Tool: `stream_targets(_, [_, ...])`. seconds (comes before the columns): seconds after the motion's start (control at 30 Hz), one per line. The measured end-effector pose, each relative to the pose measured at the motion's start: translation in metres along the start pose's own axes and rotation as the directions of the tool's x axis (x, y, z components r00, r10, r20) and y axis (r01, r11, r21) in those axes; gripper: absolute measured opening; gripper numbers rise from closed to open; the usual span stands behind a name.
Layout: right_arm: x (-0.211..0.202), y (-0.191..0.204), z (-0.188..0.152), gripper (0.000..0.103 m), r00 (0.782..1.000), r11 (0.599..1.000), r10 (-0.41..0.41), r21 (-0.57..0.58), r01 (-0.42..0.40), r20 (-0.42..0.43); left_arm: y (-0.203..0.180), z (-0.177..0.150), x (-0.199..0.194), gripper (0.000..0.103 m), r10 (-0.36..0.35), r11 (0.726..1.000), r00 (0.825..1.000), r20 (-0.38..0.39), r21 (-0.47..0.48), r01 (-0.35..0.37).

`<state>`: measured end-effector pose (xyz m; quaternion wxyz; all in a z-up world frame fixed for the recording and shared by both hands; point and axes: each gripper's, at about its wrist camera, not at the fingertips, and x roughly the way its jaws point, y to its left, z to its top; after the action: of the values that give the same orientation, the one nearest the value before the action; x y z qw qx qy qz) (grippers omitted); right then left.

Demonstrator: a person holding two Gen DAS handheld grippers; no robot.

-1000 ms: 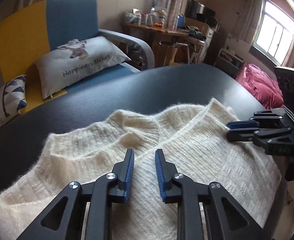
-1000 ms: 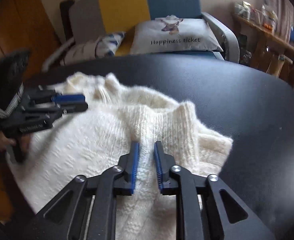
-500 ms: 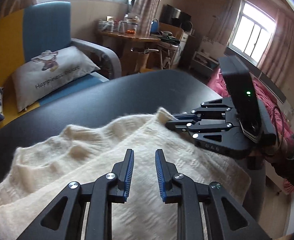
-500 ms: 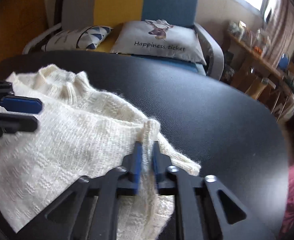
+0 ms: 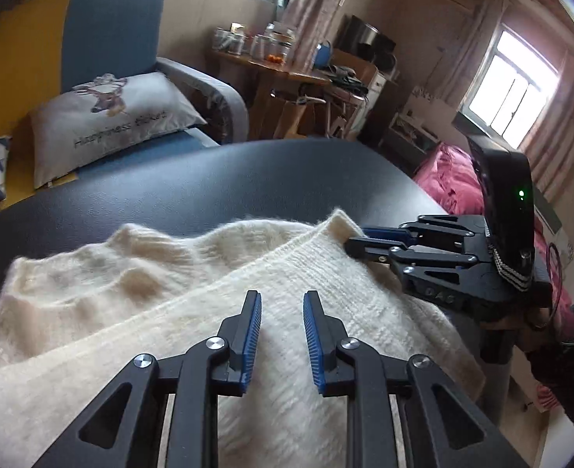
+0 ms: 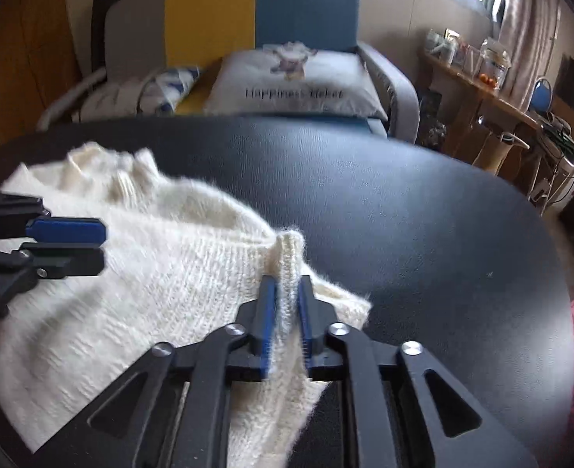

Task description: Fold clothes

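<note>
Left wrist view is showing me a cream knitted sweater [image 5: 216, 312] lying on the dark table [image 5: 216, 179], with one layer already brought over another: a straight ribbed edge is running diagonally across the bulkier, rumpled part behind it. I am judging the fold as partly made and not yet finished; the heap is still uneven, the corners are not lined up, and nothing is pressed flat yet.

My left gripper [image 5: 282, 335] is hovering over the near layer of knit with its jaws parted and nothing pinched between them; the wool is lying beneath the blue pads, not in them. I am holding nothing on this side.

On the right wrist view, the right gripper [image 6: 287, 319] is sitting at the sweater's right-hand corner, near the table's middle. A ribbed edge is standing up between the blue pads, and the jaws are opening at this moment. The fuzzy knit is still filling the gap and brushing both pads, so I am reading it as a grip that is letting go, not one already free.

Across the sweater, the left gripper is appearing at the far left edge of that view, well apart from the right one. What remains, I am judging, is squaring the edges and making further folds. A cushioned armchair [image 6: 306, 11] is standing behind the table.
</note>
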<state>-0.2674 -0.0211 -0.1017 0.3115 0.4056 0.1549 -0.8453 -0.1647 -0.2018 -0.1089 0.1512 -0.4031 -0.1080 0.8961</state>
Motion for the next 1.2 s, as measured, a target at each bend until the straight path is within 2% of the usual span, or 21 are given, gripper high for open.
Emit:
stream_targets(0.1, [-0.019, 0.007, 0.005, 0.04, 0.998, 0.999, -0.027, -0.03, 0.028, 0.056, 0.028, -0.011, -0.037, 0.022, 0.05, 0.998, 0.998, 0.042, -0.039, -0.048])
stream_targets(0.17, [-0.028, 0.019, 0.01, 0.04, 0.997, 0.998, 0.0, -0.058, 0.005, 0.078, 0.048, -0.023, -0.057, 0.022, 0.097, 0.994, 0.994, 0.045, -0.062, -0.094])
stream_targets(0.27, [-0.032, 0.053, 0.017, 0.04, 0.994, 0.989, 0.088, -0.128, -0.079, 0.067, 0.076, -0.041, -0.076, 0.022, 0.163, 0.984, 0.986, 0.027, -0.083, -0.16])
stream_targets(0.43, [-0.008, 0.119, 0.025, 0.04, 0.983, 0.954, 0.184, -0.238, -0.183, -0.017, 0.099, -0.057, -0.085, 0.022, 0.2, 0.974, 0.98, 0.003, -0.111, -0.198])
stream_targets(0.53, [0.012, 0.145, 0.025, 0.04, 0.982, 0.945, 0.179, -0.265, -0.19, -0.065, 0.103, -0.058, -0.08, 0.022, 0.216, 0.972, 0.976, -0.003, -0.097, -0.216])
stream_targets(0.6, [0.025, 0.148, 0.026, 0.041, 0.991, 0.956, 0.12, -0.261, -0.132, -0.061, 0.106, -0.057, -0.071, 0.022, 0.236, 0.966, 0.971, -0.024, -0.106, -0.237])
stream_targets(0.67, [0.036, 0.149, 0.027, 0.043, 0.996, 0.967, 0.072, -0.241, -0.084, -0.056, 0.109, -0.058, -0.068, 0.022, 0.242, 0.961, 0.97, -0.009, -0.137, -0.241])
stream_targets(0.8, [0.036, 0.143, 0.022, 0.043, 0.996, 0.983, 0.087, -0.162, -0.092, -0.034, 0.106, -0.06, -0.078, 0.022, 0.241, 0.96, 0.97, 0.029, -0.15, -0.235])
stream_targets(0.87, [0.03, 0.141, 0.025, 0.046, 0.991, 0.981, 0.129, -0.141, -0.134, -0.045, 0.104, -0.06, -0.087, 0.022, 0.232, 0.967, 0.972, 0.046, -0.123, -0.225])
stream_targets(0.93, [0.022, 0.138, 0.029, 0.047, 0.973, 0.968, 0.227, -0.096, -0.231, -0.049, 0.108, -0.059, -0.093, 0.025, 0.242, 0.967, 0.97, 0.036, -0.092, -0.237])
stream_targets(0.97, [0.018, 0.139, 0.031, 0.052, 0.963, 0.959, 0.264, -0.095, -0.267, -0.045, 0.113, -0.06, -0.095, 0.026, 0.24, 0.968, 0.971, 0.025, -0.084, -0.237])
stream_targets(1.03, [0.012, 0.147, 0.034, 0.059, 0.955, 0.948, 0.294, -0.121, -0.296, -0.032, 0.127, -0.062, -0.099, 0.026, 0.227, 0.97, 0.974, 0.0, -0.089, -0.226])
stream_targets(1.13, [0.01, 0.162, 0.034, 0.061, 0.942, 0.93, 0.332, -0.154, -0.334, -0.037, 0.147, -0.065, -0.108, 0.032, 0.172, 0.974, 0.985, -0.011, -0.149, -0.171])
stream_targets(1.2, [0.017, 0.173, 0.032, 0.062, 0.943, 0.926, 0.329, -0.176, -0.334, -0.057, 0.155, -0.064, -0.109, 0.035, 0.154, 0.971, 0.988, -0.028, -0.18, -0.156])
